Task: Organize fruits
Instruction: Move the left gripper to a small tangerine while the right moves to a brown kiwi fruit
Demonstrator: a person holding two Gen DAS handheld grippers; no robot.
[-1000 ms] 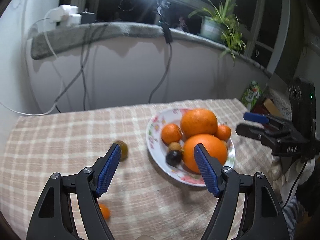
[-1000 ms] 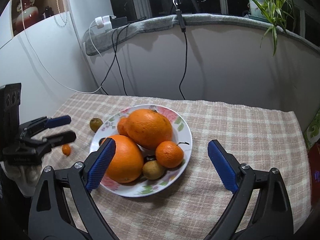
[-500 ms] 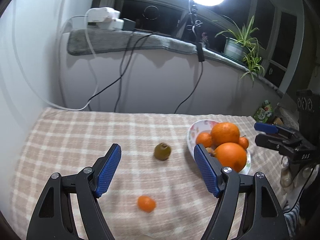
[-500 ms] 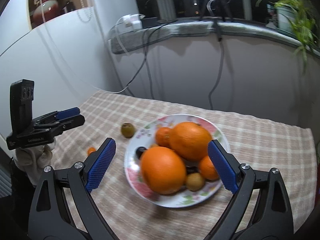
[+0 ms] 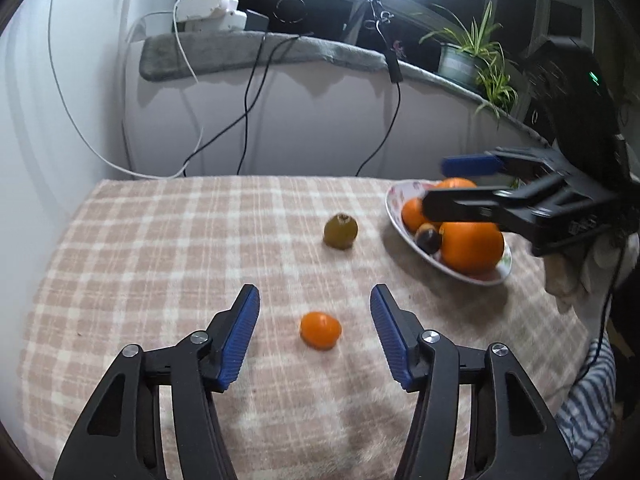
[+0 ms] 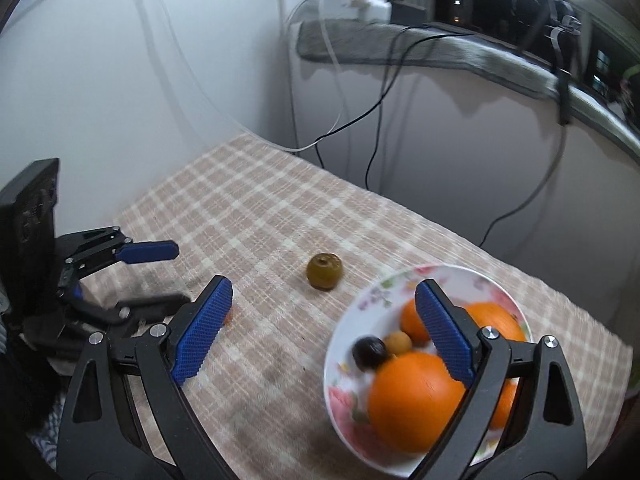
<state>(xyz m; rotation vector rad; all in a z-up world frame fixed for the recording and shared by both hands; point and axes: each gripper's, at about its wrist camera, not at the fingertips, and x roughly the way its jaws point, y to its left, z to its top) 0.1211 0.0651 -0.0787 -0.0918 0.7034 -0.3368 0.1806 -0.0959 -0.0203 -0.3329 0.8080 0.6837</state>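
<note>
Orange and small, the stray tangerine (image 5: pixel 320 330) lay on the checked cloth (image 5: pixel 160 248) between the left gripper (image 5: pixel 314 334), whose jaws had just been closing but weren't touching it. Being round, it risked rolling off if one pad (image 5: pixel 240 336) landed first.

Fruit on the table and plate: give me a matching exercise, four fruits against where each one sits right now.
Things:
1. small orange fruit
2. green fruit
3. dark fruit
4. big orange

Places:
A. alone on the cloth, left of the plate
B. on the plate, nearest the camera in the right wrist view
C. on the cloth between the left gripper pads, untouched
D. on the plate, near its left rim

Pairs: 1-C, 2-A, 3-D, 4-B
</note>
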